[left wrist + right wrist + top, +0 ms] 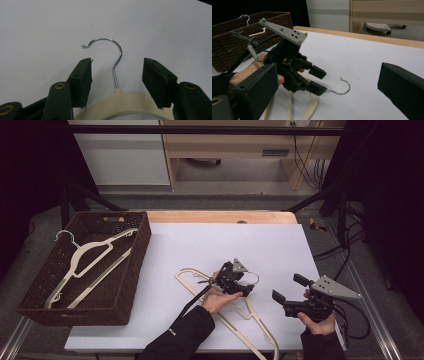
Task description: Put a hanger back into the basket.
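On the white table sheet [200, 245], well right of the wicker basket [131, 285], the cream hanger [252, 317] lies flat while the left gripper [117, 75] straddles its metal hook [117, 57], jaws part-open and touching nothing, and the right gripper [287, 290] hangs wide open nearby.

Cream hanger [235, 317], brown woven basket [127, 285]

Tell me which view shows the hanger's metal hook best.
The left gripper view: the hook stands whole and sharp between the open jaws of the left gripper. The right gripper view shows it smaller, from the side; the high view gives just a thin loop.
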A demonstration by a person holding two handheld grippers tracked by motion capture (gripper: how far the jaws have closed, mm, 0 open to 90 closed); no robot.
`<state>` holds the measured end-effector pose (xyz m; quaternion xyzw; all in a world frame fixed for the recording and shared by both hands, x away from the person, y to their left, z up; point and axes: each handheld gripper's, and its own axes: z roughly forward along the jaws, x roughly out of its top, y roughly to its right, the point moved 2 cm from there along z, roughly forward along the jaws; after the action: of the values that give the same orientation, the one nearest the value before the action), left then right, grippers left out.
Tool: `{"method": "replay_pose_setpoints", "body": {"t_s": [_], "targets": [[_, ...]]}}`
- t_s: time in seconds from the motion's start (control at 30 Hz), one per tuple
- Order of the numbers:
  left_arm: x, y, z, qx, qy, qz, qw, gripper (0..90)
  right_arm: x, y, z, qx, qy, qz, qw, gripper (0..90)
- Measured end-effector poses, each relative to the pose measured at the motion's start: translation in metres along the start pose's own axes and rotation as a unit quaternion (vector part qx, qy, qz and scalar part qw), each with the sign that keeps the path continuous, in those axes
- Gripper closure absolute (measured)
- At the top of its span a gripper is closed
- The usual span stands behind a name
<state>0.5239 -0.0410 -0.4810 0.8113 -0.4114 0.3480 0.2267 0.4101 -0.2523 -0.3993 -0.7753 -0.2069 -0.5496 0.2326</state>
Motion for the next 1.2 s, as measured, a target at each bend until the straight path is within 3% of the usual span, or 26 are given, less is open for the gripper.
{"method": "replay_pose_setpoints", "body": {"t_s": [0.3,0.57,0.67,0.87,1.1,1.2], "targets": [[-0.006,0.000,0.011,0.005,-0.022,0.007,0.9997,53.4,0.000,0.000,0.000,-0.002,-0.001,0.000,1.0000,3.5],[-0.005,0.006,0.010,0.028,-0.037,0.010,0.9989,62.7,0.000,0.001,0.000,-0.002,-0.003,0.002,1.0000,3.6],[-0.004,0.009,0.011,0.050,-0.037,0.005,0.9980,66.4,0.000,0.001,-0.001,-0.003,-0.003,0.003,1.0000,3.6],[-0.002,0.011,0.011,0.059,-0.047,-0.009,0.9971,73.7,0.000,0.000,0.000,-0.003,-0.004,0.002,1.0000,3.6],[0.000,0.016,0.012,0.062,-0.060,0.000,0.9962,83.8,0.000,0.000,0.000,-0.002,-0.006,0.003,1.0000,3.6],[0.000,0.014,0.012,0.060,-0.060,-0.012,0.9963,87.3,0.000,0.000,0.001,-0.001,-0.008,0.004,1.0000,3.7]]}}
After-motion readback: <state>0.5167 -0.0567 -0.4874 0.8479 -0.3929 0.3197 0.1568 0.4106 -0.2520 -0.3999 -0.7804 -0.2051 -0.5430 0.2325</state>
